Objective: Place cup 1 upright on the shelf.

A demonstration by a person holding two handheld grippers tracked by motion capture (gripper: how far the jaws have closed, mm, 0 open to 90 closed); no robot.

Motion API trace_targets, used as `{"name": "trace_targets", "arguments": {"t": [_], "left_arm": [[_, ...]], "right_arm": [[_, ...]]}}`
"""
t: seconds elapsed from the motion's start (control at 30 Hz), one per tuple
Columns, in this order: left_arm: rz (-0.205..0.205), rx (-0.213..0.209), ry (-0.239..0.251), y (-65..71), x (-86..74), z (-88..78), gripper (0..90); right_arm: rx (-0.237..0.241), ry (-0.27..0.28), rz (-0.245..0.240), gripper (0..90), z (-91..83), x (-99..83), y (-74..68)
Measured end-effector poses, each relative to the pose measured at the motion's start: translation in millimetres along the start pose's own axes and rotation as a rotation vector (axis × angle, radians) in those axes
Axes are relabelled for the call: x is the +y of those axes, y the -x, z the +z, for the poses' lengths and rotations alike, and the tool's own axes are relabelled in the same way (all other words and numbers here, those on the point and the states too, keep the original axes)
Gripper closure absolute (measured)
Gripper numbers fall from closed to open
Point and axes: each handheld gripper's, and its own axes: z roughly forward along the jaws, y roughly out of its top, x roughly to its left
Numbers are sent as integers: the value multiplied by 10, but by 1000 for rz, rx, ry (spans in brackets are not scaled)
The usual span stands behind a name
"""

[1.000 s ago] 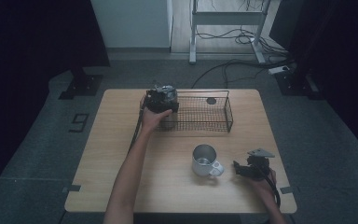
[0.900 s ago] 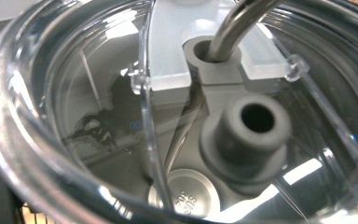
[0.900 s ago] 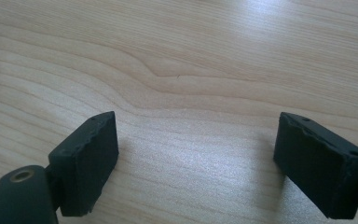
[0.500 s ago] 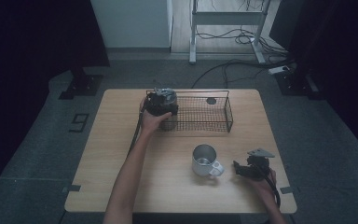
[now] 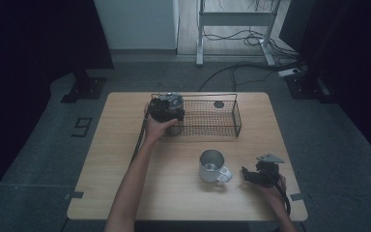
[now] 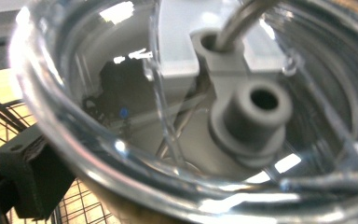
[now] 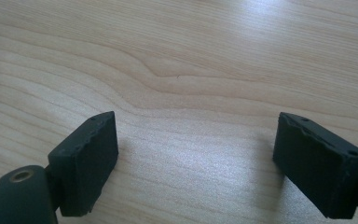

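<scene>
My left gripper (image 5: pixel 166 110) is at the left end of the black wire basket (image 5: pixel 236 117), over its rim. A clear glass jar (image 6: pixel 121 93) with a grey plastic fitting (image 6: pixel 249 112) sits right in front of its camera. One black finger (image 6: pixel 28 177) shows beside the glass. The jaws have just been opening, and the jar lies between them without a visible press. From above, the jar (image 5: pixel 173 100) is at the basket's left end. My right gripper (image 7: pixel 196 158) rests low over bare wood, open and empty. It (image 5: pixel 247 174) lies right of a steel mug (image 5: pixel 211 165).
The wooden table (image 5: pixel 125 159) holds the basket at the back middle, and a small dark round thing (image 5: pixel 219 104) lies inside it. The mug's handle (image 5: pixel 225 175) points toward the right gripper. Cables and a metal stand (image 5: pixel 232 19) are on the floor beyond the table.
The left hand has drawn back slightly toward the person at the basket's left end. The right hand and the mug have stayed still.
</scene>
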Motion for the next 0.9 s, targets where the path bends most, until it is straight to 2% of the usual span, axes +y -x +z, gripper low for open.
{"name": "trace_targets", "arguments": {"t": [0.3,0.4,0.9], "left_arm": [[2,-14,61,-3,46,-225,0],[15,-18,85,-5,36,-326,0],[7,-56,103,-38,-191,-683,1]], "right_arm": [[0,0,0,136,0,0,-1],[0,0,0,136,0,0,0],[-1,-2,4,133,0,1,0]]}}
